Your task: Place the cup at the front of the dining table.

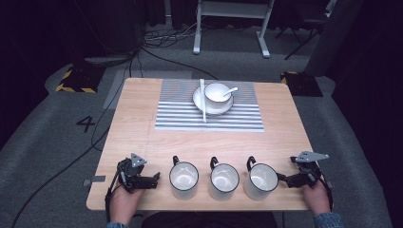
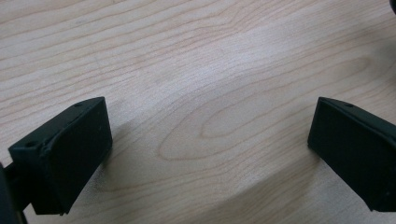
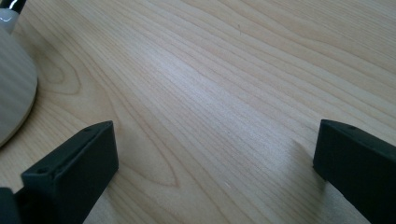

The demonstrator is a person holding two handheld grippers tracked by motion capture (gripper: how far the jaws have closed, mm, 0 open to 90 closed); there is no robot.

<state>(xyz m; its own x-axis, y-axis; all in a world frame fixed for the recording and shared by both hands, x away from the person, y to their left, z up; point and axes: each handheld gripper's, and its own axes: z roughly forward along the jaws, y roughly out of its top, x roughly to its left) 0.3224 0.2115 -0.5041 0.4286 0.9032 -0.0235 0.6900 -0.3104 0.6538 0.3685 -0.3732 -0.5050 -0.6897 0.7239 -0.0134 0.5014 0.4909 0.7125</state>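
High view: three mugs (image 1: pixel 223 179) in a row at the near edge of the table (image 1: pixel 138 123), handles pointing away; left tool (image 1: pixel 154 179) and right tool (image 1: pixel 283 178) flank them.
Left gripper view: jaws apart over bare wood.
Right gripper view: jaws apart, mug (image 3: pixel 14 79) beside them.
Room: grey carpet floor (image 1: pixel 47 137).

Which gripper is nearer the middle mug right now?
Right, though only slightly. The right gripper sits past the right-hand mug; the left gripper sits past the left-hand mug from the middle mug.

left tool (image 1: pixel 154 179): black, blocky jaws, grey three-cornered plate on top, black cable trailing. right tool (image 1: pixel 281 178): same build. blue sleeve cuffs (image 1: pixel 327 219) at both wrists.
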